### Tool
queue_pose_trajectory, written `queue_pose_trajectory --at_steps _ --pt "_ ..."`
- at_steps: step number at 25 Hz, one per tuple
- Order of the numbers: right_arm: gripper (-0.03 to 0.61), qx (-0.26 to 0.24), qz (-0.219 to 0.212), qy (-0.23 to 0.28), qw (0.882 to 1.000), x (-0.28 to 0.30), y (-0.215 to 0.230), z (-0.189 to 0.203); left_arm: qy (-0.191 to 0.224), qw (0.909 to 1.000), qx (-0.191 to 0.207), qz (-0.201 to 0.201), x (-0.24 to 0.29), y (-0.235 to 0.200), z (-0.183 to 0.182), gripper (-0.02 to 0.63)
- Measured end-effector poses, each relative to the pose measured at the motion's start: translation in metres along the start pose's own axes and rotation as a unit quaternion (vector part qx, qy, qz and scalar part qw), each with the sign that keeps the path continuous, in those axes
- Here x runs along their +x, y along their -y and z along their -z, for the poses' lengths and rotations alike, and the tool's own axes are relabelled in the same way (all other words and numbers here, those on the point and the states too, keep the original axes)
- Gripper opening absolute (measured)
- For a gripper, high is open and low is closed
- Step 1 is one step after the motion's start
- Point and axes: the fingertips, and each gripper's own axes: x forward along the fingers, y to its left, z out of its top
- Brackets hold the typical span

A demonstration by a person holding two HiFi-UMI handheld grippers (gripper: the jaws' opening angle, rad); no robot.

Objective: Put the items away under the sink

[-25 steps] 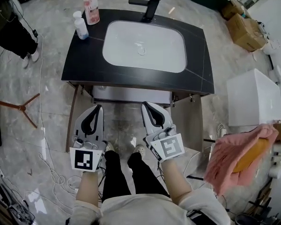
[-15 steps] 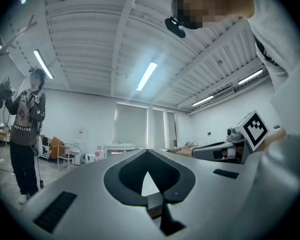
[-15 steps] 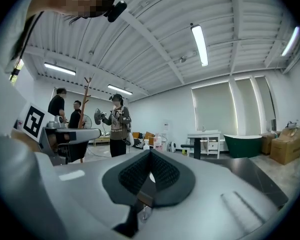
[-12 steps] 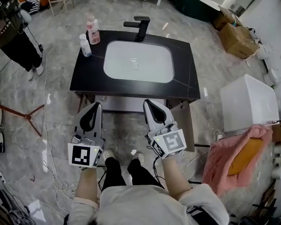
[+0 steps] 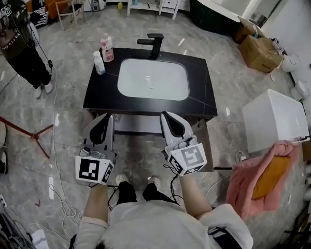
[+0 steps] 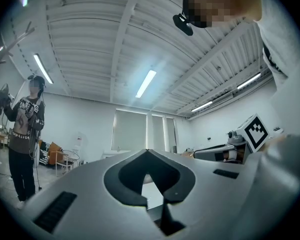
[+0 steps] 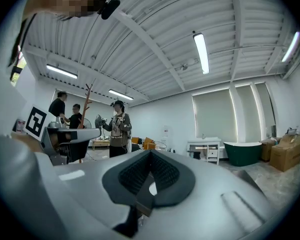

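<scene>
**A:** We log the left gripper [image 5: 108, 118] and right gripper [image 5: 165, 115] at lower centre, short of the counter [image 5: 202, 95]. Both have their jaws pressed together with nothing pinched.

**B:** Where are the items?

**A:** The pink bottle [image 5: 108, 48] and white bottle [image 5: 99, 64] stand upright and close together at the counter's upper left, beside the basin [image 5: 153, 79]. We cannot see what lies under the sink.

**B:** What are the risks?

**A:** The bottles are tall and narrow. We judge that a jaw closing on one could tip its neighbour into the basin or off the edge. A smooth bottle may also slip on the way down.

**B:** Anything in the way?

**A:** Cables [image 5: 57, 191] trail across the floor at lower left, near our feet. A brown panel [image 5: 203, 139] at the counter's lower right looks like an open door, which we could knock. A person [image 5: 15, 40] stands at upper left, and a towel [image 5: 249, 185] lies at lower right, both well apart from us.
</scene>
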Motion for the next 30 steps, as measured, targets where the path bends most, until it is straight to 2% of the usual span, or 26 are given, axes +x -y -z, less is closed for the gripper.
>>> queue_pose_trajectory --at_steps 14,30 --pt "0.003 -0.018 0.019 0.028 0.999 -0.011 0.012 -0.034 0.022 0.9995 0.016 -0.017 0.001 0.005 -0.032 0.006" --pt "0.003 -0.018 0.018 0.045 0.999 -0.019 0.018 -0.051 0.034 0.9989 0.016 -0.028 0.001 0.017 -0.046 0.006"
